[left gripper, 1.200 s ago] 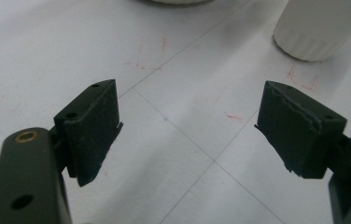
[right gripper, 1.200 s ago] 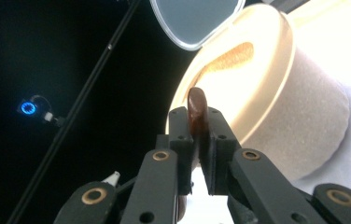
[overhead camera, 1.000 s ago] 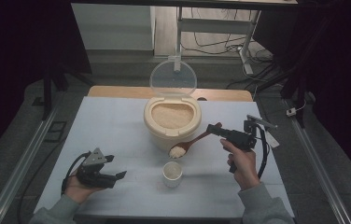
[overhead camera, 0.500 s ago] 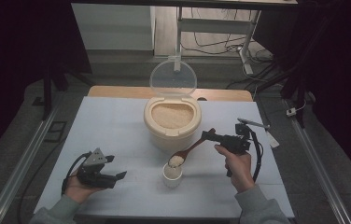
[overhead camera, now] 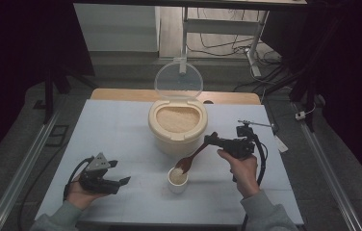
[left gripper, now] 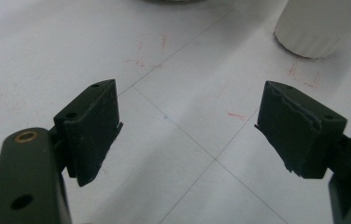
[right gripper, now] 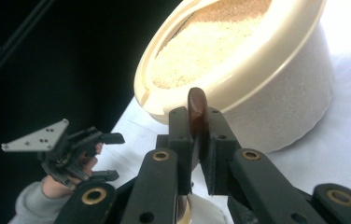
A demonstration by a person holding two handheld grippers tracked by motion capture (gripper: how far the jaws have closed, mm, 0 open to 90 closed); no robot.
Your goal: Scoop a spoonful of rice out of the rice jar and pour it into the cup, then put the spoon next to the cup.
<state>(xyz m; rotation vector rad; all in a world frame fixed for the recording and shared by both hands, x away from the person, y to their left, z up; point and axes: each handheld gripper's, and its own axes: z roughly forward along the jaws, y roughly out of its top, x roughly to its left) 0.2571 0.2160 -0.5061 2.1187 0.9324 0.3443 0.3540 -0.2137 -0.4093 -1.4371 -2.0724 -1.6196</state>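
The spoon (overhead camera: 196,155), stiff and light wood, tilts bowl-down over the cup (overhead camera: 177,179) of rice (grains likely spill easily), so the handle end is the sound hold. The right gripper (overhead camera: 214,139) has its fingers clamped there. Behind stands the tub (overhead camera: 177,126). The left gripper (overhead camera: 116,174) rests on the worktop (overhead camera: 116,130), fingers wide.

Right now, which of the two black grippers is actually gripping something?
The right gripper: its jaws are shut on the brown wooden spoon, whose bowl is over the small white cup. The left gripper rests open on the table, holding nothing.
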